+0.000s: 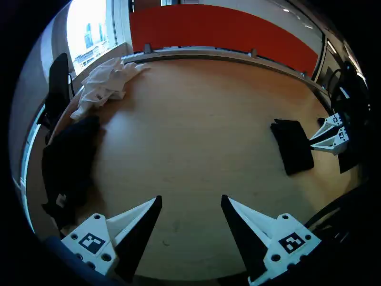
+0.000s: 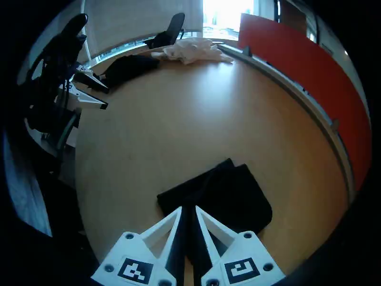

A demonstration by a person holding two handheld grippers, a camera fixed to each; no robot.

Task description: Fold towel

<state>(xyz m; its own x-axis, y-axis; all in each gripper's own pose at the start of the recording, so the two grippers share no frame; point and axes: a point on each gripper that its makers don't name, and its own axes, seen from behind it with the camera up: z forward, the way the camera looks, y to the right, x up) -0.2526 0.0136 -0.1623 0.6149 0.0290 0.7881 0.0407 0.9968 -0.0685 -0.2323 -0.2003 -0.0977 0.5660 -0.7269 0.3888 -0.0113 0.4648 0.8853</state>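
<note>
Already folded, the black towel (image 2: 228, 195) lay on the tabletop (image 1: 190, 133).
From the left: dark clothing (image 1: 69, 162), white cloth (image 1: 107, 83), left gripper (image 1: 191, 197) spread wide above bare wood, right gripper (image 2: 188, 208) nearly closed at the towel's edge, grip unclear.

Wooden table (image 1: 200, 133), pale, across frame centre. Red partition (image 1: 214, 28) along its far edge, top of frame. Bright window (image 1: 88, 33), upper left. Black office chair (image 1: 58, 90), left edge. White crumpled cloth (image 1: 107, 83) on table, upper left; dark cloth heap (image 1: 69, 162) just below it.
</note>
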